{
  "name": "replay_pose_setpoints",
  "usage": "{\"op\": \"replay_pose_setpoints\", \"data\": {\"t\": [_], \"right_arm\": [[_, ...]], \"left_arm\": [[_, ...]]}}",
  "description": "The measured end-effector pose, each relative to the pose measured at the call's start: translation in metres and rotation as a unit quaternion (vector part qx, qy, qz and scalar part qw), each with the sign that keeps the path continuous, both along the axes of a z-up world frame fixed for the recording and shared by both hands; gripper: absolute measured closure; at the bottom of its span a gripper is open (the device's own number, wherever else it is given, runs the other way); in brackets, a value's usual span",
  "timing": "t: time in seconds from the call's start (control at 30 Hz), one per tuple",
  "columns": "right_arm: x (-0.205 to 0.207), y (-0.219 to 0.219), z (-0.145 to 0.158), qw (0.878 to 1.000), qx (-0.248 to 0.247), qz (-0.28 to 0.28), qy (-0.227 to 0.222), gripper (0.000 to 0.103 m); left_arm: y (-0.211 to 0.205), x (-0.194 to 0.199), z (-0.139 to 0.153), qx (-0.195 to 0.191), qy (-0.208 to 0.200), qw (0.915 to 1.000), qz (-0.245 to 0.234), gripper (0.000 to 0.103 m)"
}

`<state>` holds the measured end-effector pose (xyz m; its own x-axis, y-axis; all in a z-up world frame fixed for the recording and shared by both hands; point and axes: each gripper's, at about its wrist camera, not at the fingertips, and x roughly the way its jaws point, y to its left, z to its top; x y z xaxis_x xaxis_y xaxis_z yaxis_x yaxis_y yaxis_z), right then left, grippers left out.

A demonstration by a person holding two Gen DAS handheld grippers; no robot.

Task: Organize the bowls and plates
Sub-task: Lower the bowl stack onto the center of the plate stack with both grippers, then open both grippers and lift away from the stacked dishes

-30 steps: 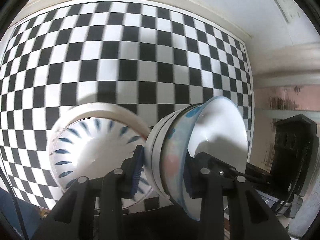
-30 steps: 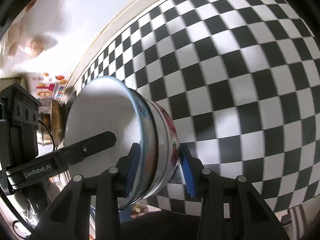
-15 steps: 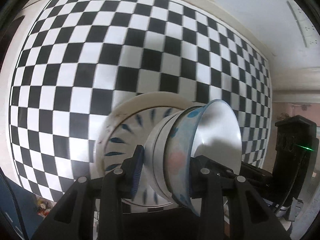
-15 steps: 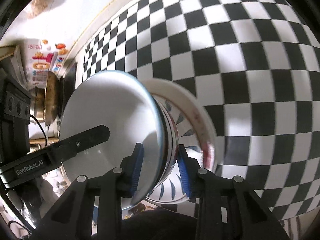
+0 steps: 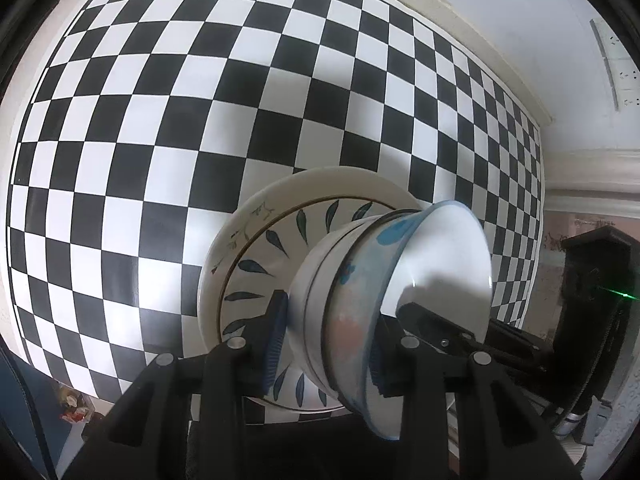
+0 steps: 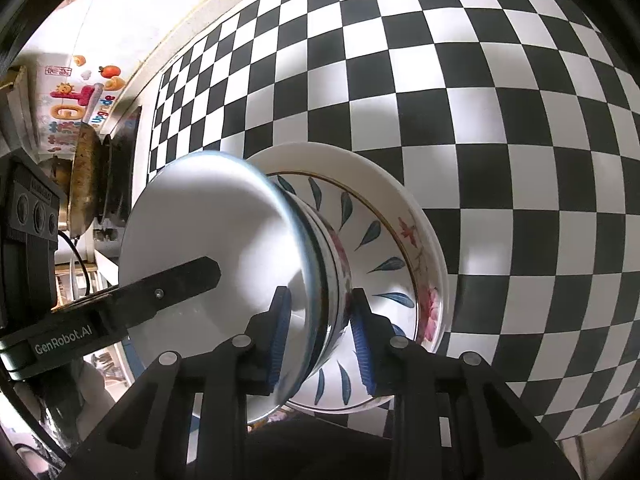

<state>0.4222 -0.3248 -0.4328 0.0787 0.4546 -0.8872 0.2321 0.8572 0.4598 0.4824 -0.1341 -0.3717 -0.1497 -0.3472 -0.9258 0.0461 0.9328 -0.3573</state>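
Observation:
A stack of nested bowls (image 5: 352, 300), a white one under a blue-and-pink patterned one, sits over a white plate with blue leaf marks (image 5: 256, 264) on the checkered tabletop. My left gripper (image 5: 326, 340) is shut on the stack's rim from one side. My right gripper (image 6: 320, 332) is shut on the same stack (image 6: 208, 240) from the other side. The plate (image 6: 384, 248) lies beneath. I cannot tell whether the stack rests on the plate or hangs just above it.
The black-and-white checkered tabletop (image 5: 160, 120) fills most of both views, with a pale wall behind. A brass-coloured pan (image 6: 84, 188) and a printed box (image 6: 68, 116) stand past the table's edge in the right wrist view. A black device (image 5: 592, 320) is at the left view's right edge.
Both grippers have carried the bowl stack sideways over the leaf plate and down toward it. The plate was beside the stack; it now lies under it.

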Motion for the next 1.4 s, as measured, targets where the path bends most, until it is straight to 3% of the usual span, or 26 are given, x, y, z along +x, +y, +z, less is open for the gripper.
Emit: {"op": "replay_pose_setpoints", "data": {"t": [0.3, 0.97, 1.2, 1.37, 1.4], "right_arm": [[-0.003, -0.002, 0.005, 1.000, -0.015, 0.011, -0.001, 0.075], [-0.004, 0.006, 0.009, 0.999, -0.039, 0.020, 0.001, 0.076], [-0.011, 0.011, 0.020, 0.997, -0.076, 0.022, -0.013, 0.075], [-0.021, 0.018, 0.037, 0.992, -0.121, 0.031, -0.033, 0.059], [-0.024, 0.019, 0.041, 0.991, -0.124, 0.030, -0.037, 0.050]], "left_arm": [[0.000, -0.007, -0.012, 0.011, 0.015, 0.9998, 0.007, 0.071], [-0.002, -0.012, -0.006, 0.024, 0.003, 0.9997, 0.009, 0.071], [0.002, -0.021, 0.018, 0.090, -0.054, 0.9945, -0.006, 0.069], [0.004, -0.036, 0.033, 0.112, -0.090, 0.9895, -0.019, 0.067], [0.003, -0.039, 0.036, 0.115, -0.096, 0.9884, -0.024, 0.067]]}}
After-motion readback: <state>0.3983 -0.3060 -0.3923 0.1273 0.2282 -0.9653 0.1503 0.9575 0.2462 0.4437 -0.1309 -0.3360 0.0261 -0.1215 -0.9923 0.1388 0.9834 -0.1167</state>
